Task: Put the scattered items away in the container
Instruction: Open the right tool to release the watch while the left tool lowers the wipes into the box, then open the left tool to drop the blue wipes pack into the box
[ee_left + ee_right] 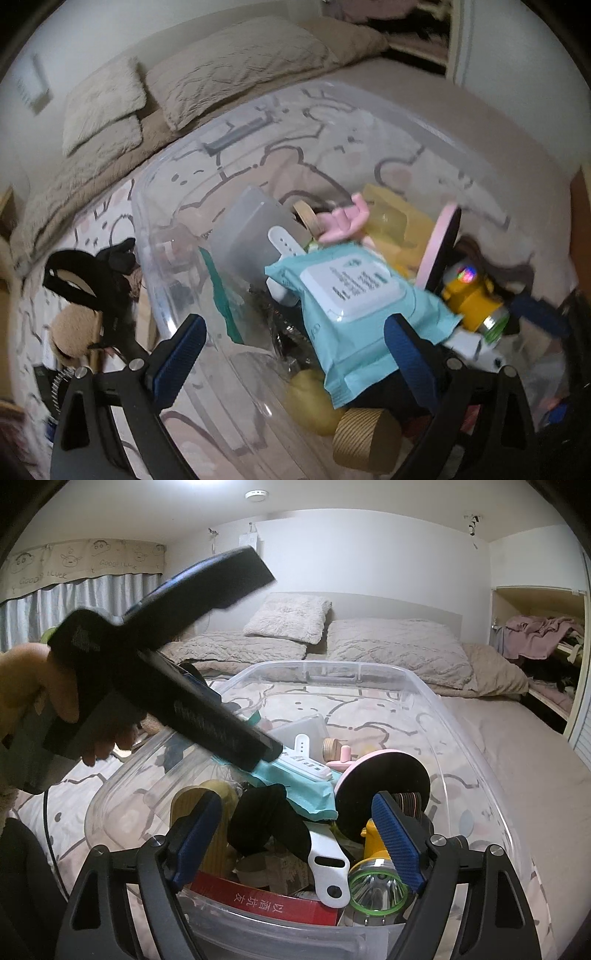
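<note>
The right gripper hangs wide open and empty over the near end of the clear container on the bed, its right finger covering part of the yellow flashlight. At 10 o'clock the left gripper, also spread and holding nothing, hides part of the teal wipes pack, blurred in its own view. Only a corner of the red box shows at 6 o'clock.
</note>
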`<state>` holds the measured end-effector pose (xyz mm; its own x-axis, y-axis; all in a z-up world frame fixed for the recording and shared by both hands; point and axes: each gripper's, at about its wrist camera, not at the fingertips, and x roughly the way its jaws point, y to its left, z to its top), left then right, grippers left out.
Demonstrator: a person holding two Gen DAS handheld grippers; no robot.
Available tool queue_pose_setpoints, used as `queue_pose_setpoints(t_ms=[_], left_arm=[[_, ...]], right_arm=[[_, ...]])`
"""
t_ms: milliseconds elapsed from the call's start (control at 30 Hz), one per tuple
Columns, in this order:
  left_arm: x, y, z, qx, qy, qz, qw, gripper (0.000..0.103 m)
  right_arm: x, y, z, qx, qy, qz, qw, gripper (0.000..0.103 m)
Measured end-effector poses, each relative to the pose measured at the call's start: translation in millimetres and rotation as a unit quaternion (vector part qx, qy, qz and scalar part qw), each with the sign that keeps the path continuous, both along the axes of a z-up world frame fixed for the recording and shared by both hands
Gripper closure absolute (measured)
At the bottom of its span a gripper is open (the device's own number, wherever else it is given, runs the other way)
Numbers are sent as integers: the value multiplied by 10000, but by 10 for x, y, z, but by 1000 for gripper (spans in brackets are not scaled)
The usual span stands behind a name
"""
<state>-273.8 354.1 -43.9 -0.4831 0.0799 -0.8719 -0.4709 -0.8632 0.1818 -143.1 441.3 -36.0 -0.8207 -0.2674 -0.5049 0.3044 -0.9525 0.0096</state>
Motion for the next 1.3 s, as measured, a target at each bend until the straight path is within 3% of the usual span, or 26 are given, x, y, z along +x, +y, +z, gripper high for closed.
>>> queue_pose_setpoints(t_ms=[167,600,733,1033,1100,1300], left_arm=[[-72,61,-165,163,-411,60,9990,2],[-63,166,-216,-143,-398,-21,9991,2],[-1,120,-154,-146,-201,11,9997,2],[218,-8,167,334,180,-58,9993,2],[269,-81,254,558,282,14,9980,2],[399,-273,398,978,456,121,9941,0]], right_arm=[[1,0,2,3,-35,-14,10000,18],[-41,-27,6,49,-233,-76,9997,14],[-40,-41,36,63,-374,-90,9992,14],[39,28,181,13,-207,-472,9987,14],[52,12,221,111,-180,-581,9981,0],[197,-138,309,426,-81,-618,9971,0]])
